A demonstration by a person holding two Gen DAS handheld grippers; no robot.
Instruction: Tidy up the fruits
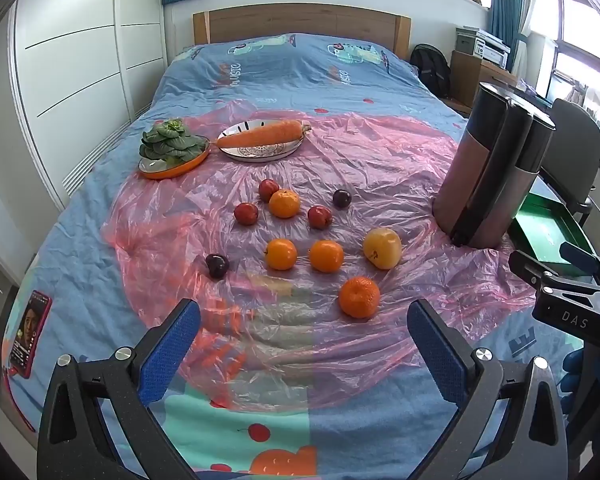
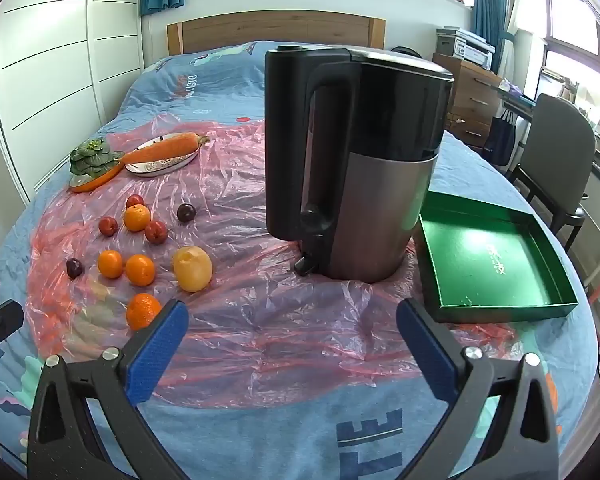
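Farthest left, a phone (image 1: 28, 334) in a red case is seen on the blue bedspread (image 1: 284, 68), apart from the fruit. Behind it, a leafy green vegetable (image 1: 171, 142) sits on an orange dish and a carrot (image 1: 260, 135) lies across a patterned plate (image 1: 260, 152).

The fruit is scattered on the pink plastic sheet (image 1: 380, 152): plums, oranges and a yellow apple (image 1: 382, 248). The nearest orange (image 1: 359, 297) lies just ahead of the left gripper (image 1: 303, 344), slightly toward its right finger. That gripper is held wide open with nothing between its jaws, and is judged the nearer one.

The right gripper (image 2: 292, 350), likewise spread and empty, is faced by the electric kettle (image 2: 356, 160), handle toward the camera. The green box lid (image 2: 496, 264), the likely destination, lies empty right of the kettle, which stands between fruit and lid.
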